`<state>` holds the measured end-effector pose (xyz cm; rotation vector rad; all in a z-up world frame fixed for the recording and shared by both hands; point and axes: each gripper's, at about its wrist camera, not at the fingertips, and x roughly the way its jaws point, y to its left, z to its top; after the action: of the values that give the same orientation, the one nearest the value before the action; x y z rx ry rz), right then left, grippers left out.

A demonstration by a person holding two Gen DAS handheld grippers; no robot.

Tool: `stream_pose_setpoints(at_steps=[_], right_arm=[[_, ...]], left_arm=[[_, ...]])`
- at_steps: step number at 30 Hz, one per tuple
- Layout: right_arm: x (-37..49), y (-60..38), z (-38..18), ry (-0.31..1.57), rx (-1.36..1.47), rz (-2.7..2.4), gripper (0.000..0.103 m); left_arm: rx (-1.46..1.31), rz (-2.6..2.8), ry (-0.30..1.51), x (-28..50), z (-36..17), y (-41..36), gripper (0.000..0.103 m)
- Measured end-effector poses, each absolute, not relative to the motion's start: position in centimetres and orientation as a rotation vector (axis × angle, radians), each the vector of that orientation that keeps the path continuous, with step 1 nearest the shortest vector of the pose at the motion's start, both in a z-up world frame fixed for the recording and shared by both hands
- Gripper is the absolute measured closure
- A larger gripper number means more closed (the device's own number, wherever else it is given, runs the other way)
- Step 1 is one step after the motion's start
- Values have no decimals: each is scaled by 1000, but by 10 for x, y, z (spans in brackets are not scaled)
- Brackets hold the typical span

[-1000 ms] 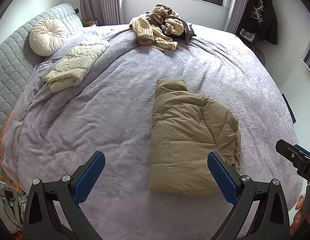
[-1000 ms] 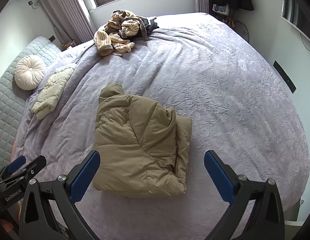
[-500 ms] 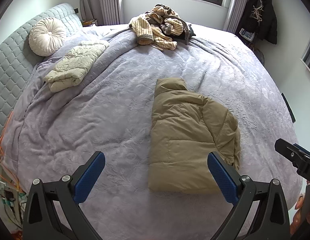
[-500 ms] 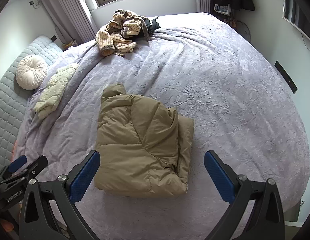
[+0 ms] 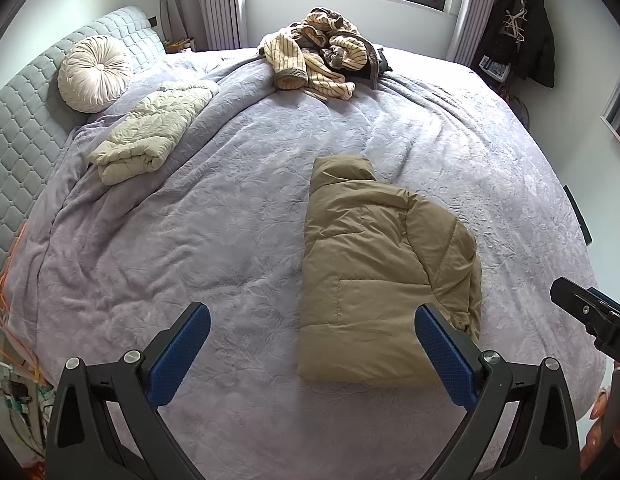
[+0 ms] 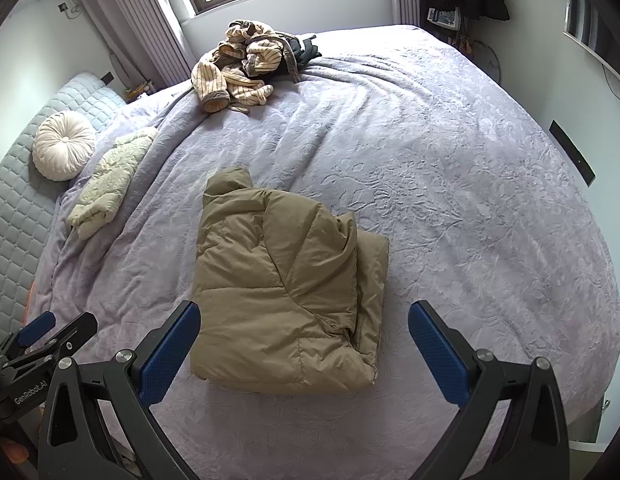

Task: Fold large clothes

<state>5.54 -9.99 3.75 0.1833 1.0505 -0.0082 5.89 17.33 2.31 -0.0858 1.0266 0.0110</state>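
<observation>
Landmark: the tan puffer jacket (image 5: pixel 374 276) lies on the purple bed (image 5: pixel 189 240), on its near half, collar pointing toward the window.
Jacket state: folded lengthwise into a narrow slab, one sleeve laid across the top; its right edge shows stacked layers in the right wrist view (image 6: pixel 285 292).
My left fingers (image 5: pixel 310 354): spread wide and empty, hanging above the jacket's near-left corner, touching nothing.
My right fingers (image 6: pixel 303 354): also spread wide, empty, above the jacket's near hem.
What has just changed: almost nothing. Over the last second the jacket keeps its shape and place; my right view has drawn back slightly, and both pairs of fingers stay released.
What that means: I judge the lengthwise fold finished and let go; a hem-to-collar fold may come next, or a move to another garment.
Beyond the jacket: a striped robe heap (image 5: pixel 322 56) lies unfolded near the window, likely work left.
Left of the jacket: a cream quilted garment (image 5: pixel 149 132), already folded, beside a round cushion (image 5: pixel 94 74) at the headboard.
</observation>
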Motion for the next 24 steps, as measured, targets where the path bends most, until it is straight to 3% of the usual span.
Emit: stream_pose_setpoints(at_steps=[24], right_arm=[[55, -98, 38, 1048, 182, -8, 0]], left_arm=[[-67, -1, 1014, 63, 25, 175, 1]])
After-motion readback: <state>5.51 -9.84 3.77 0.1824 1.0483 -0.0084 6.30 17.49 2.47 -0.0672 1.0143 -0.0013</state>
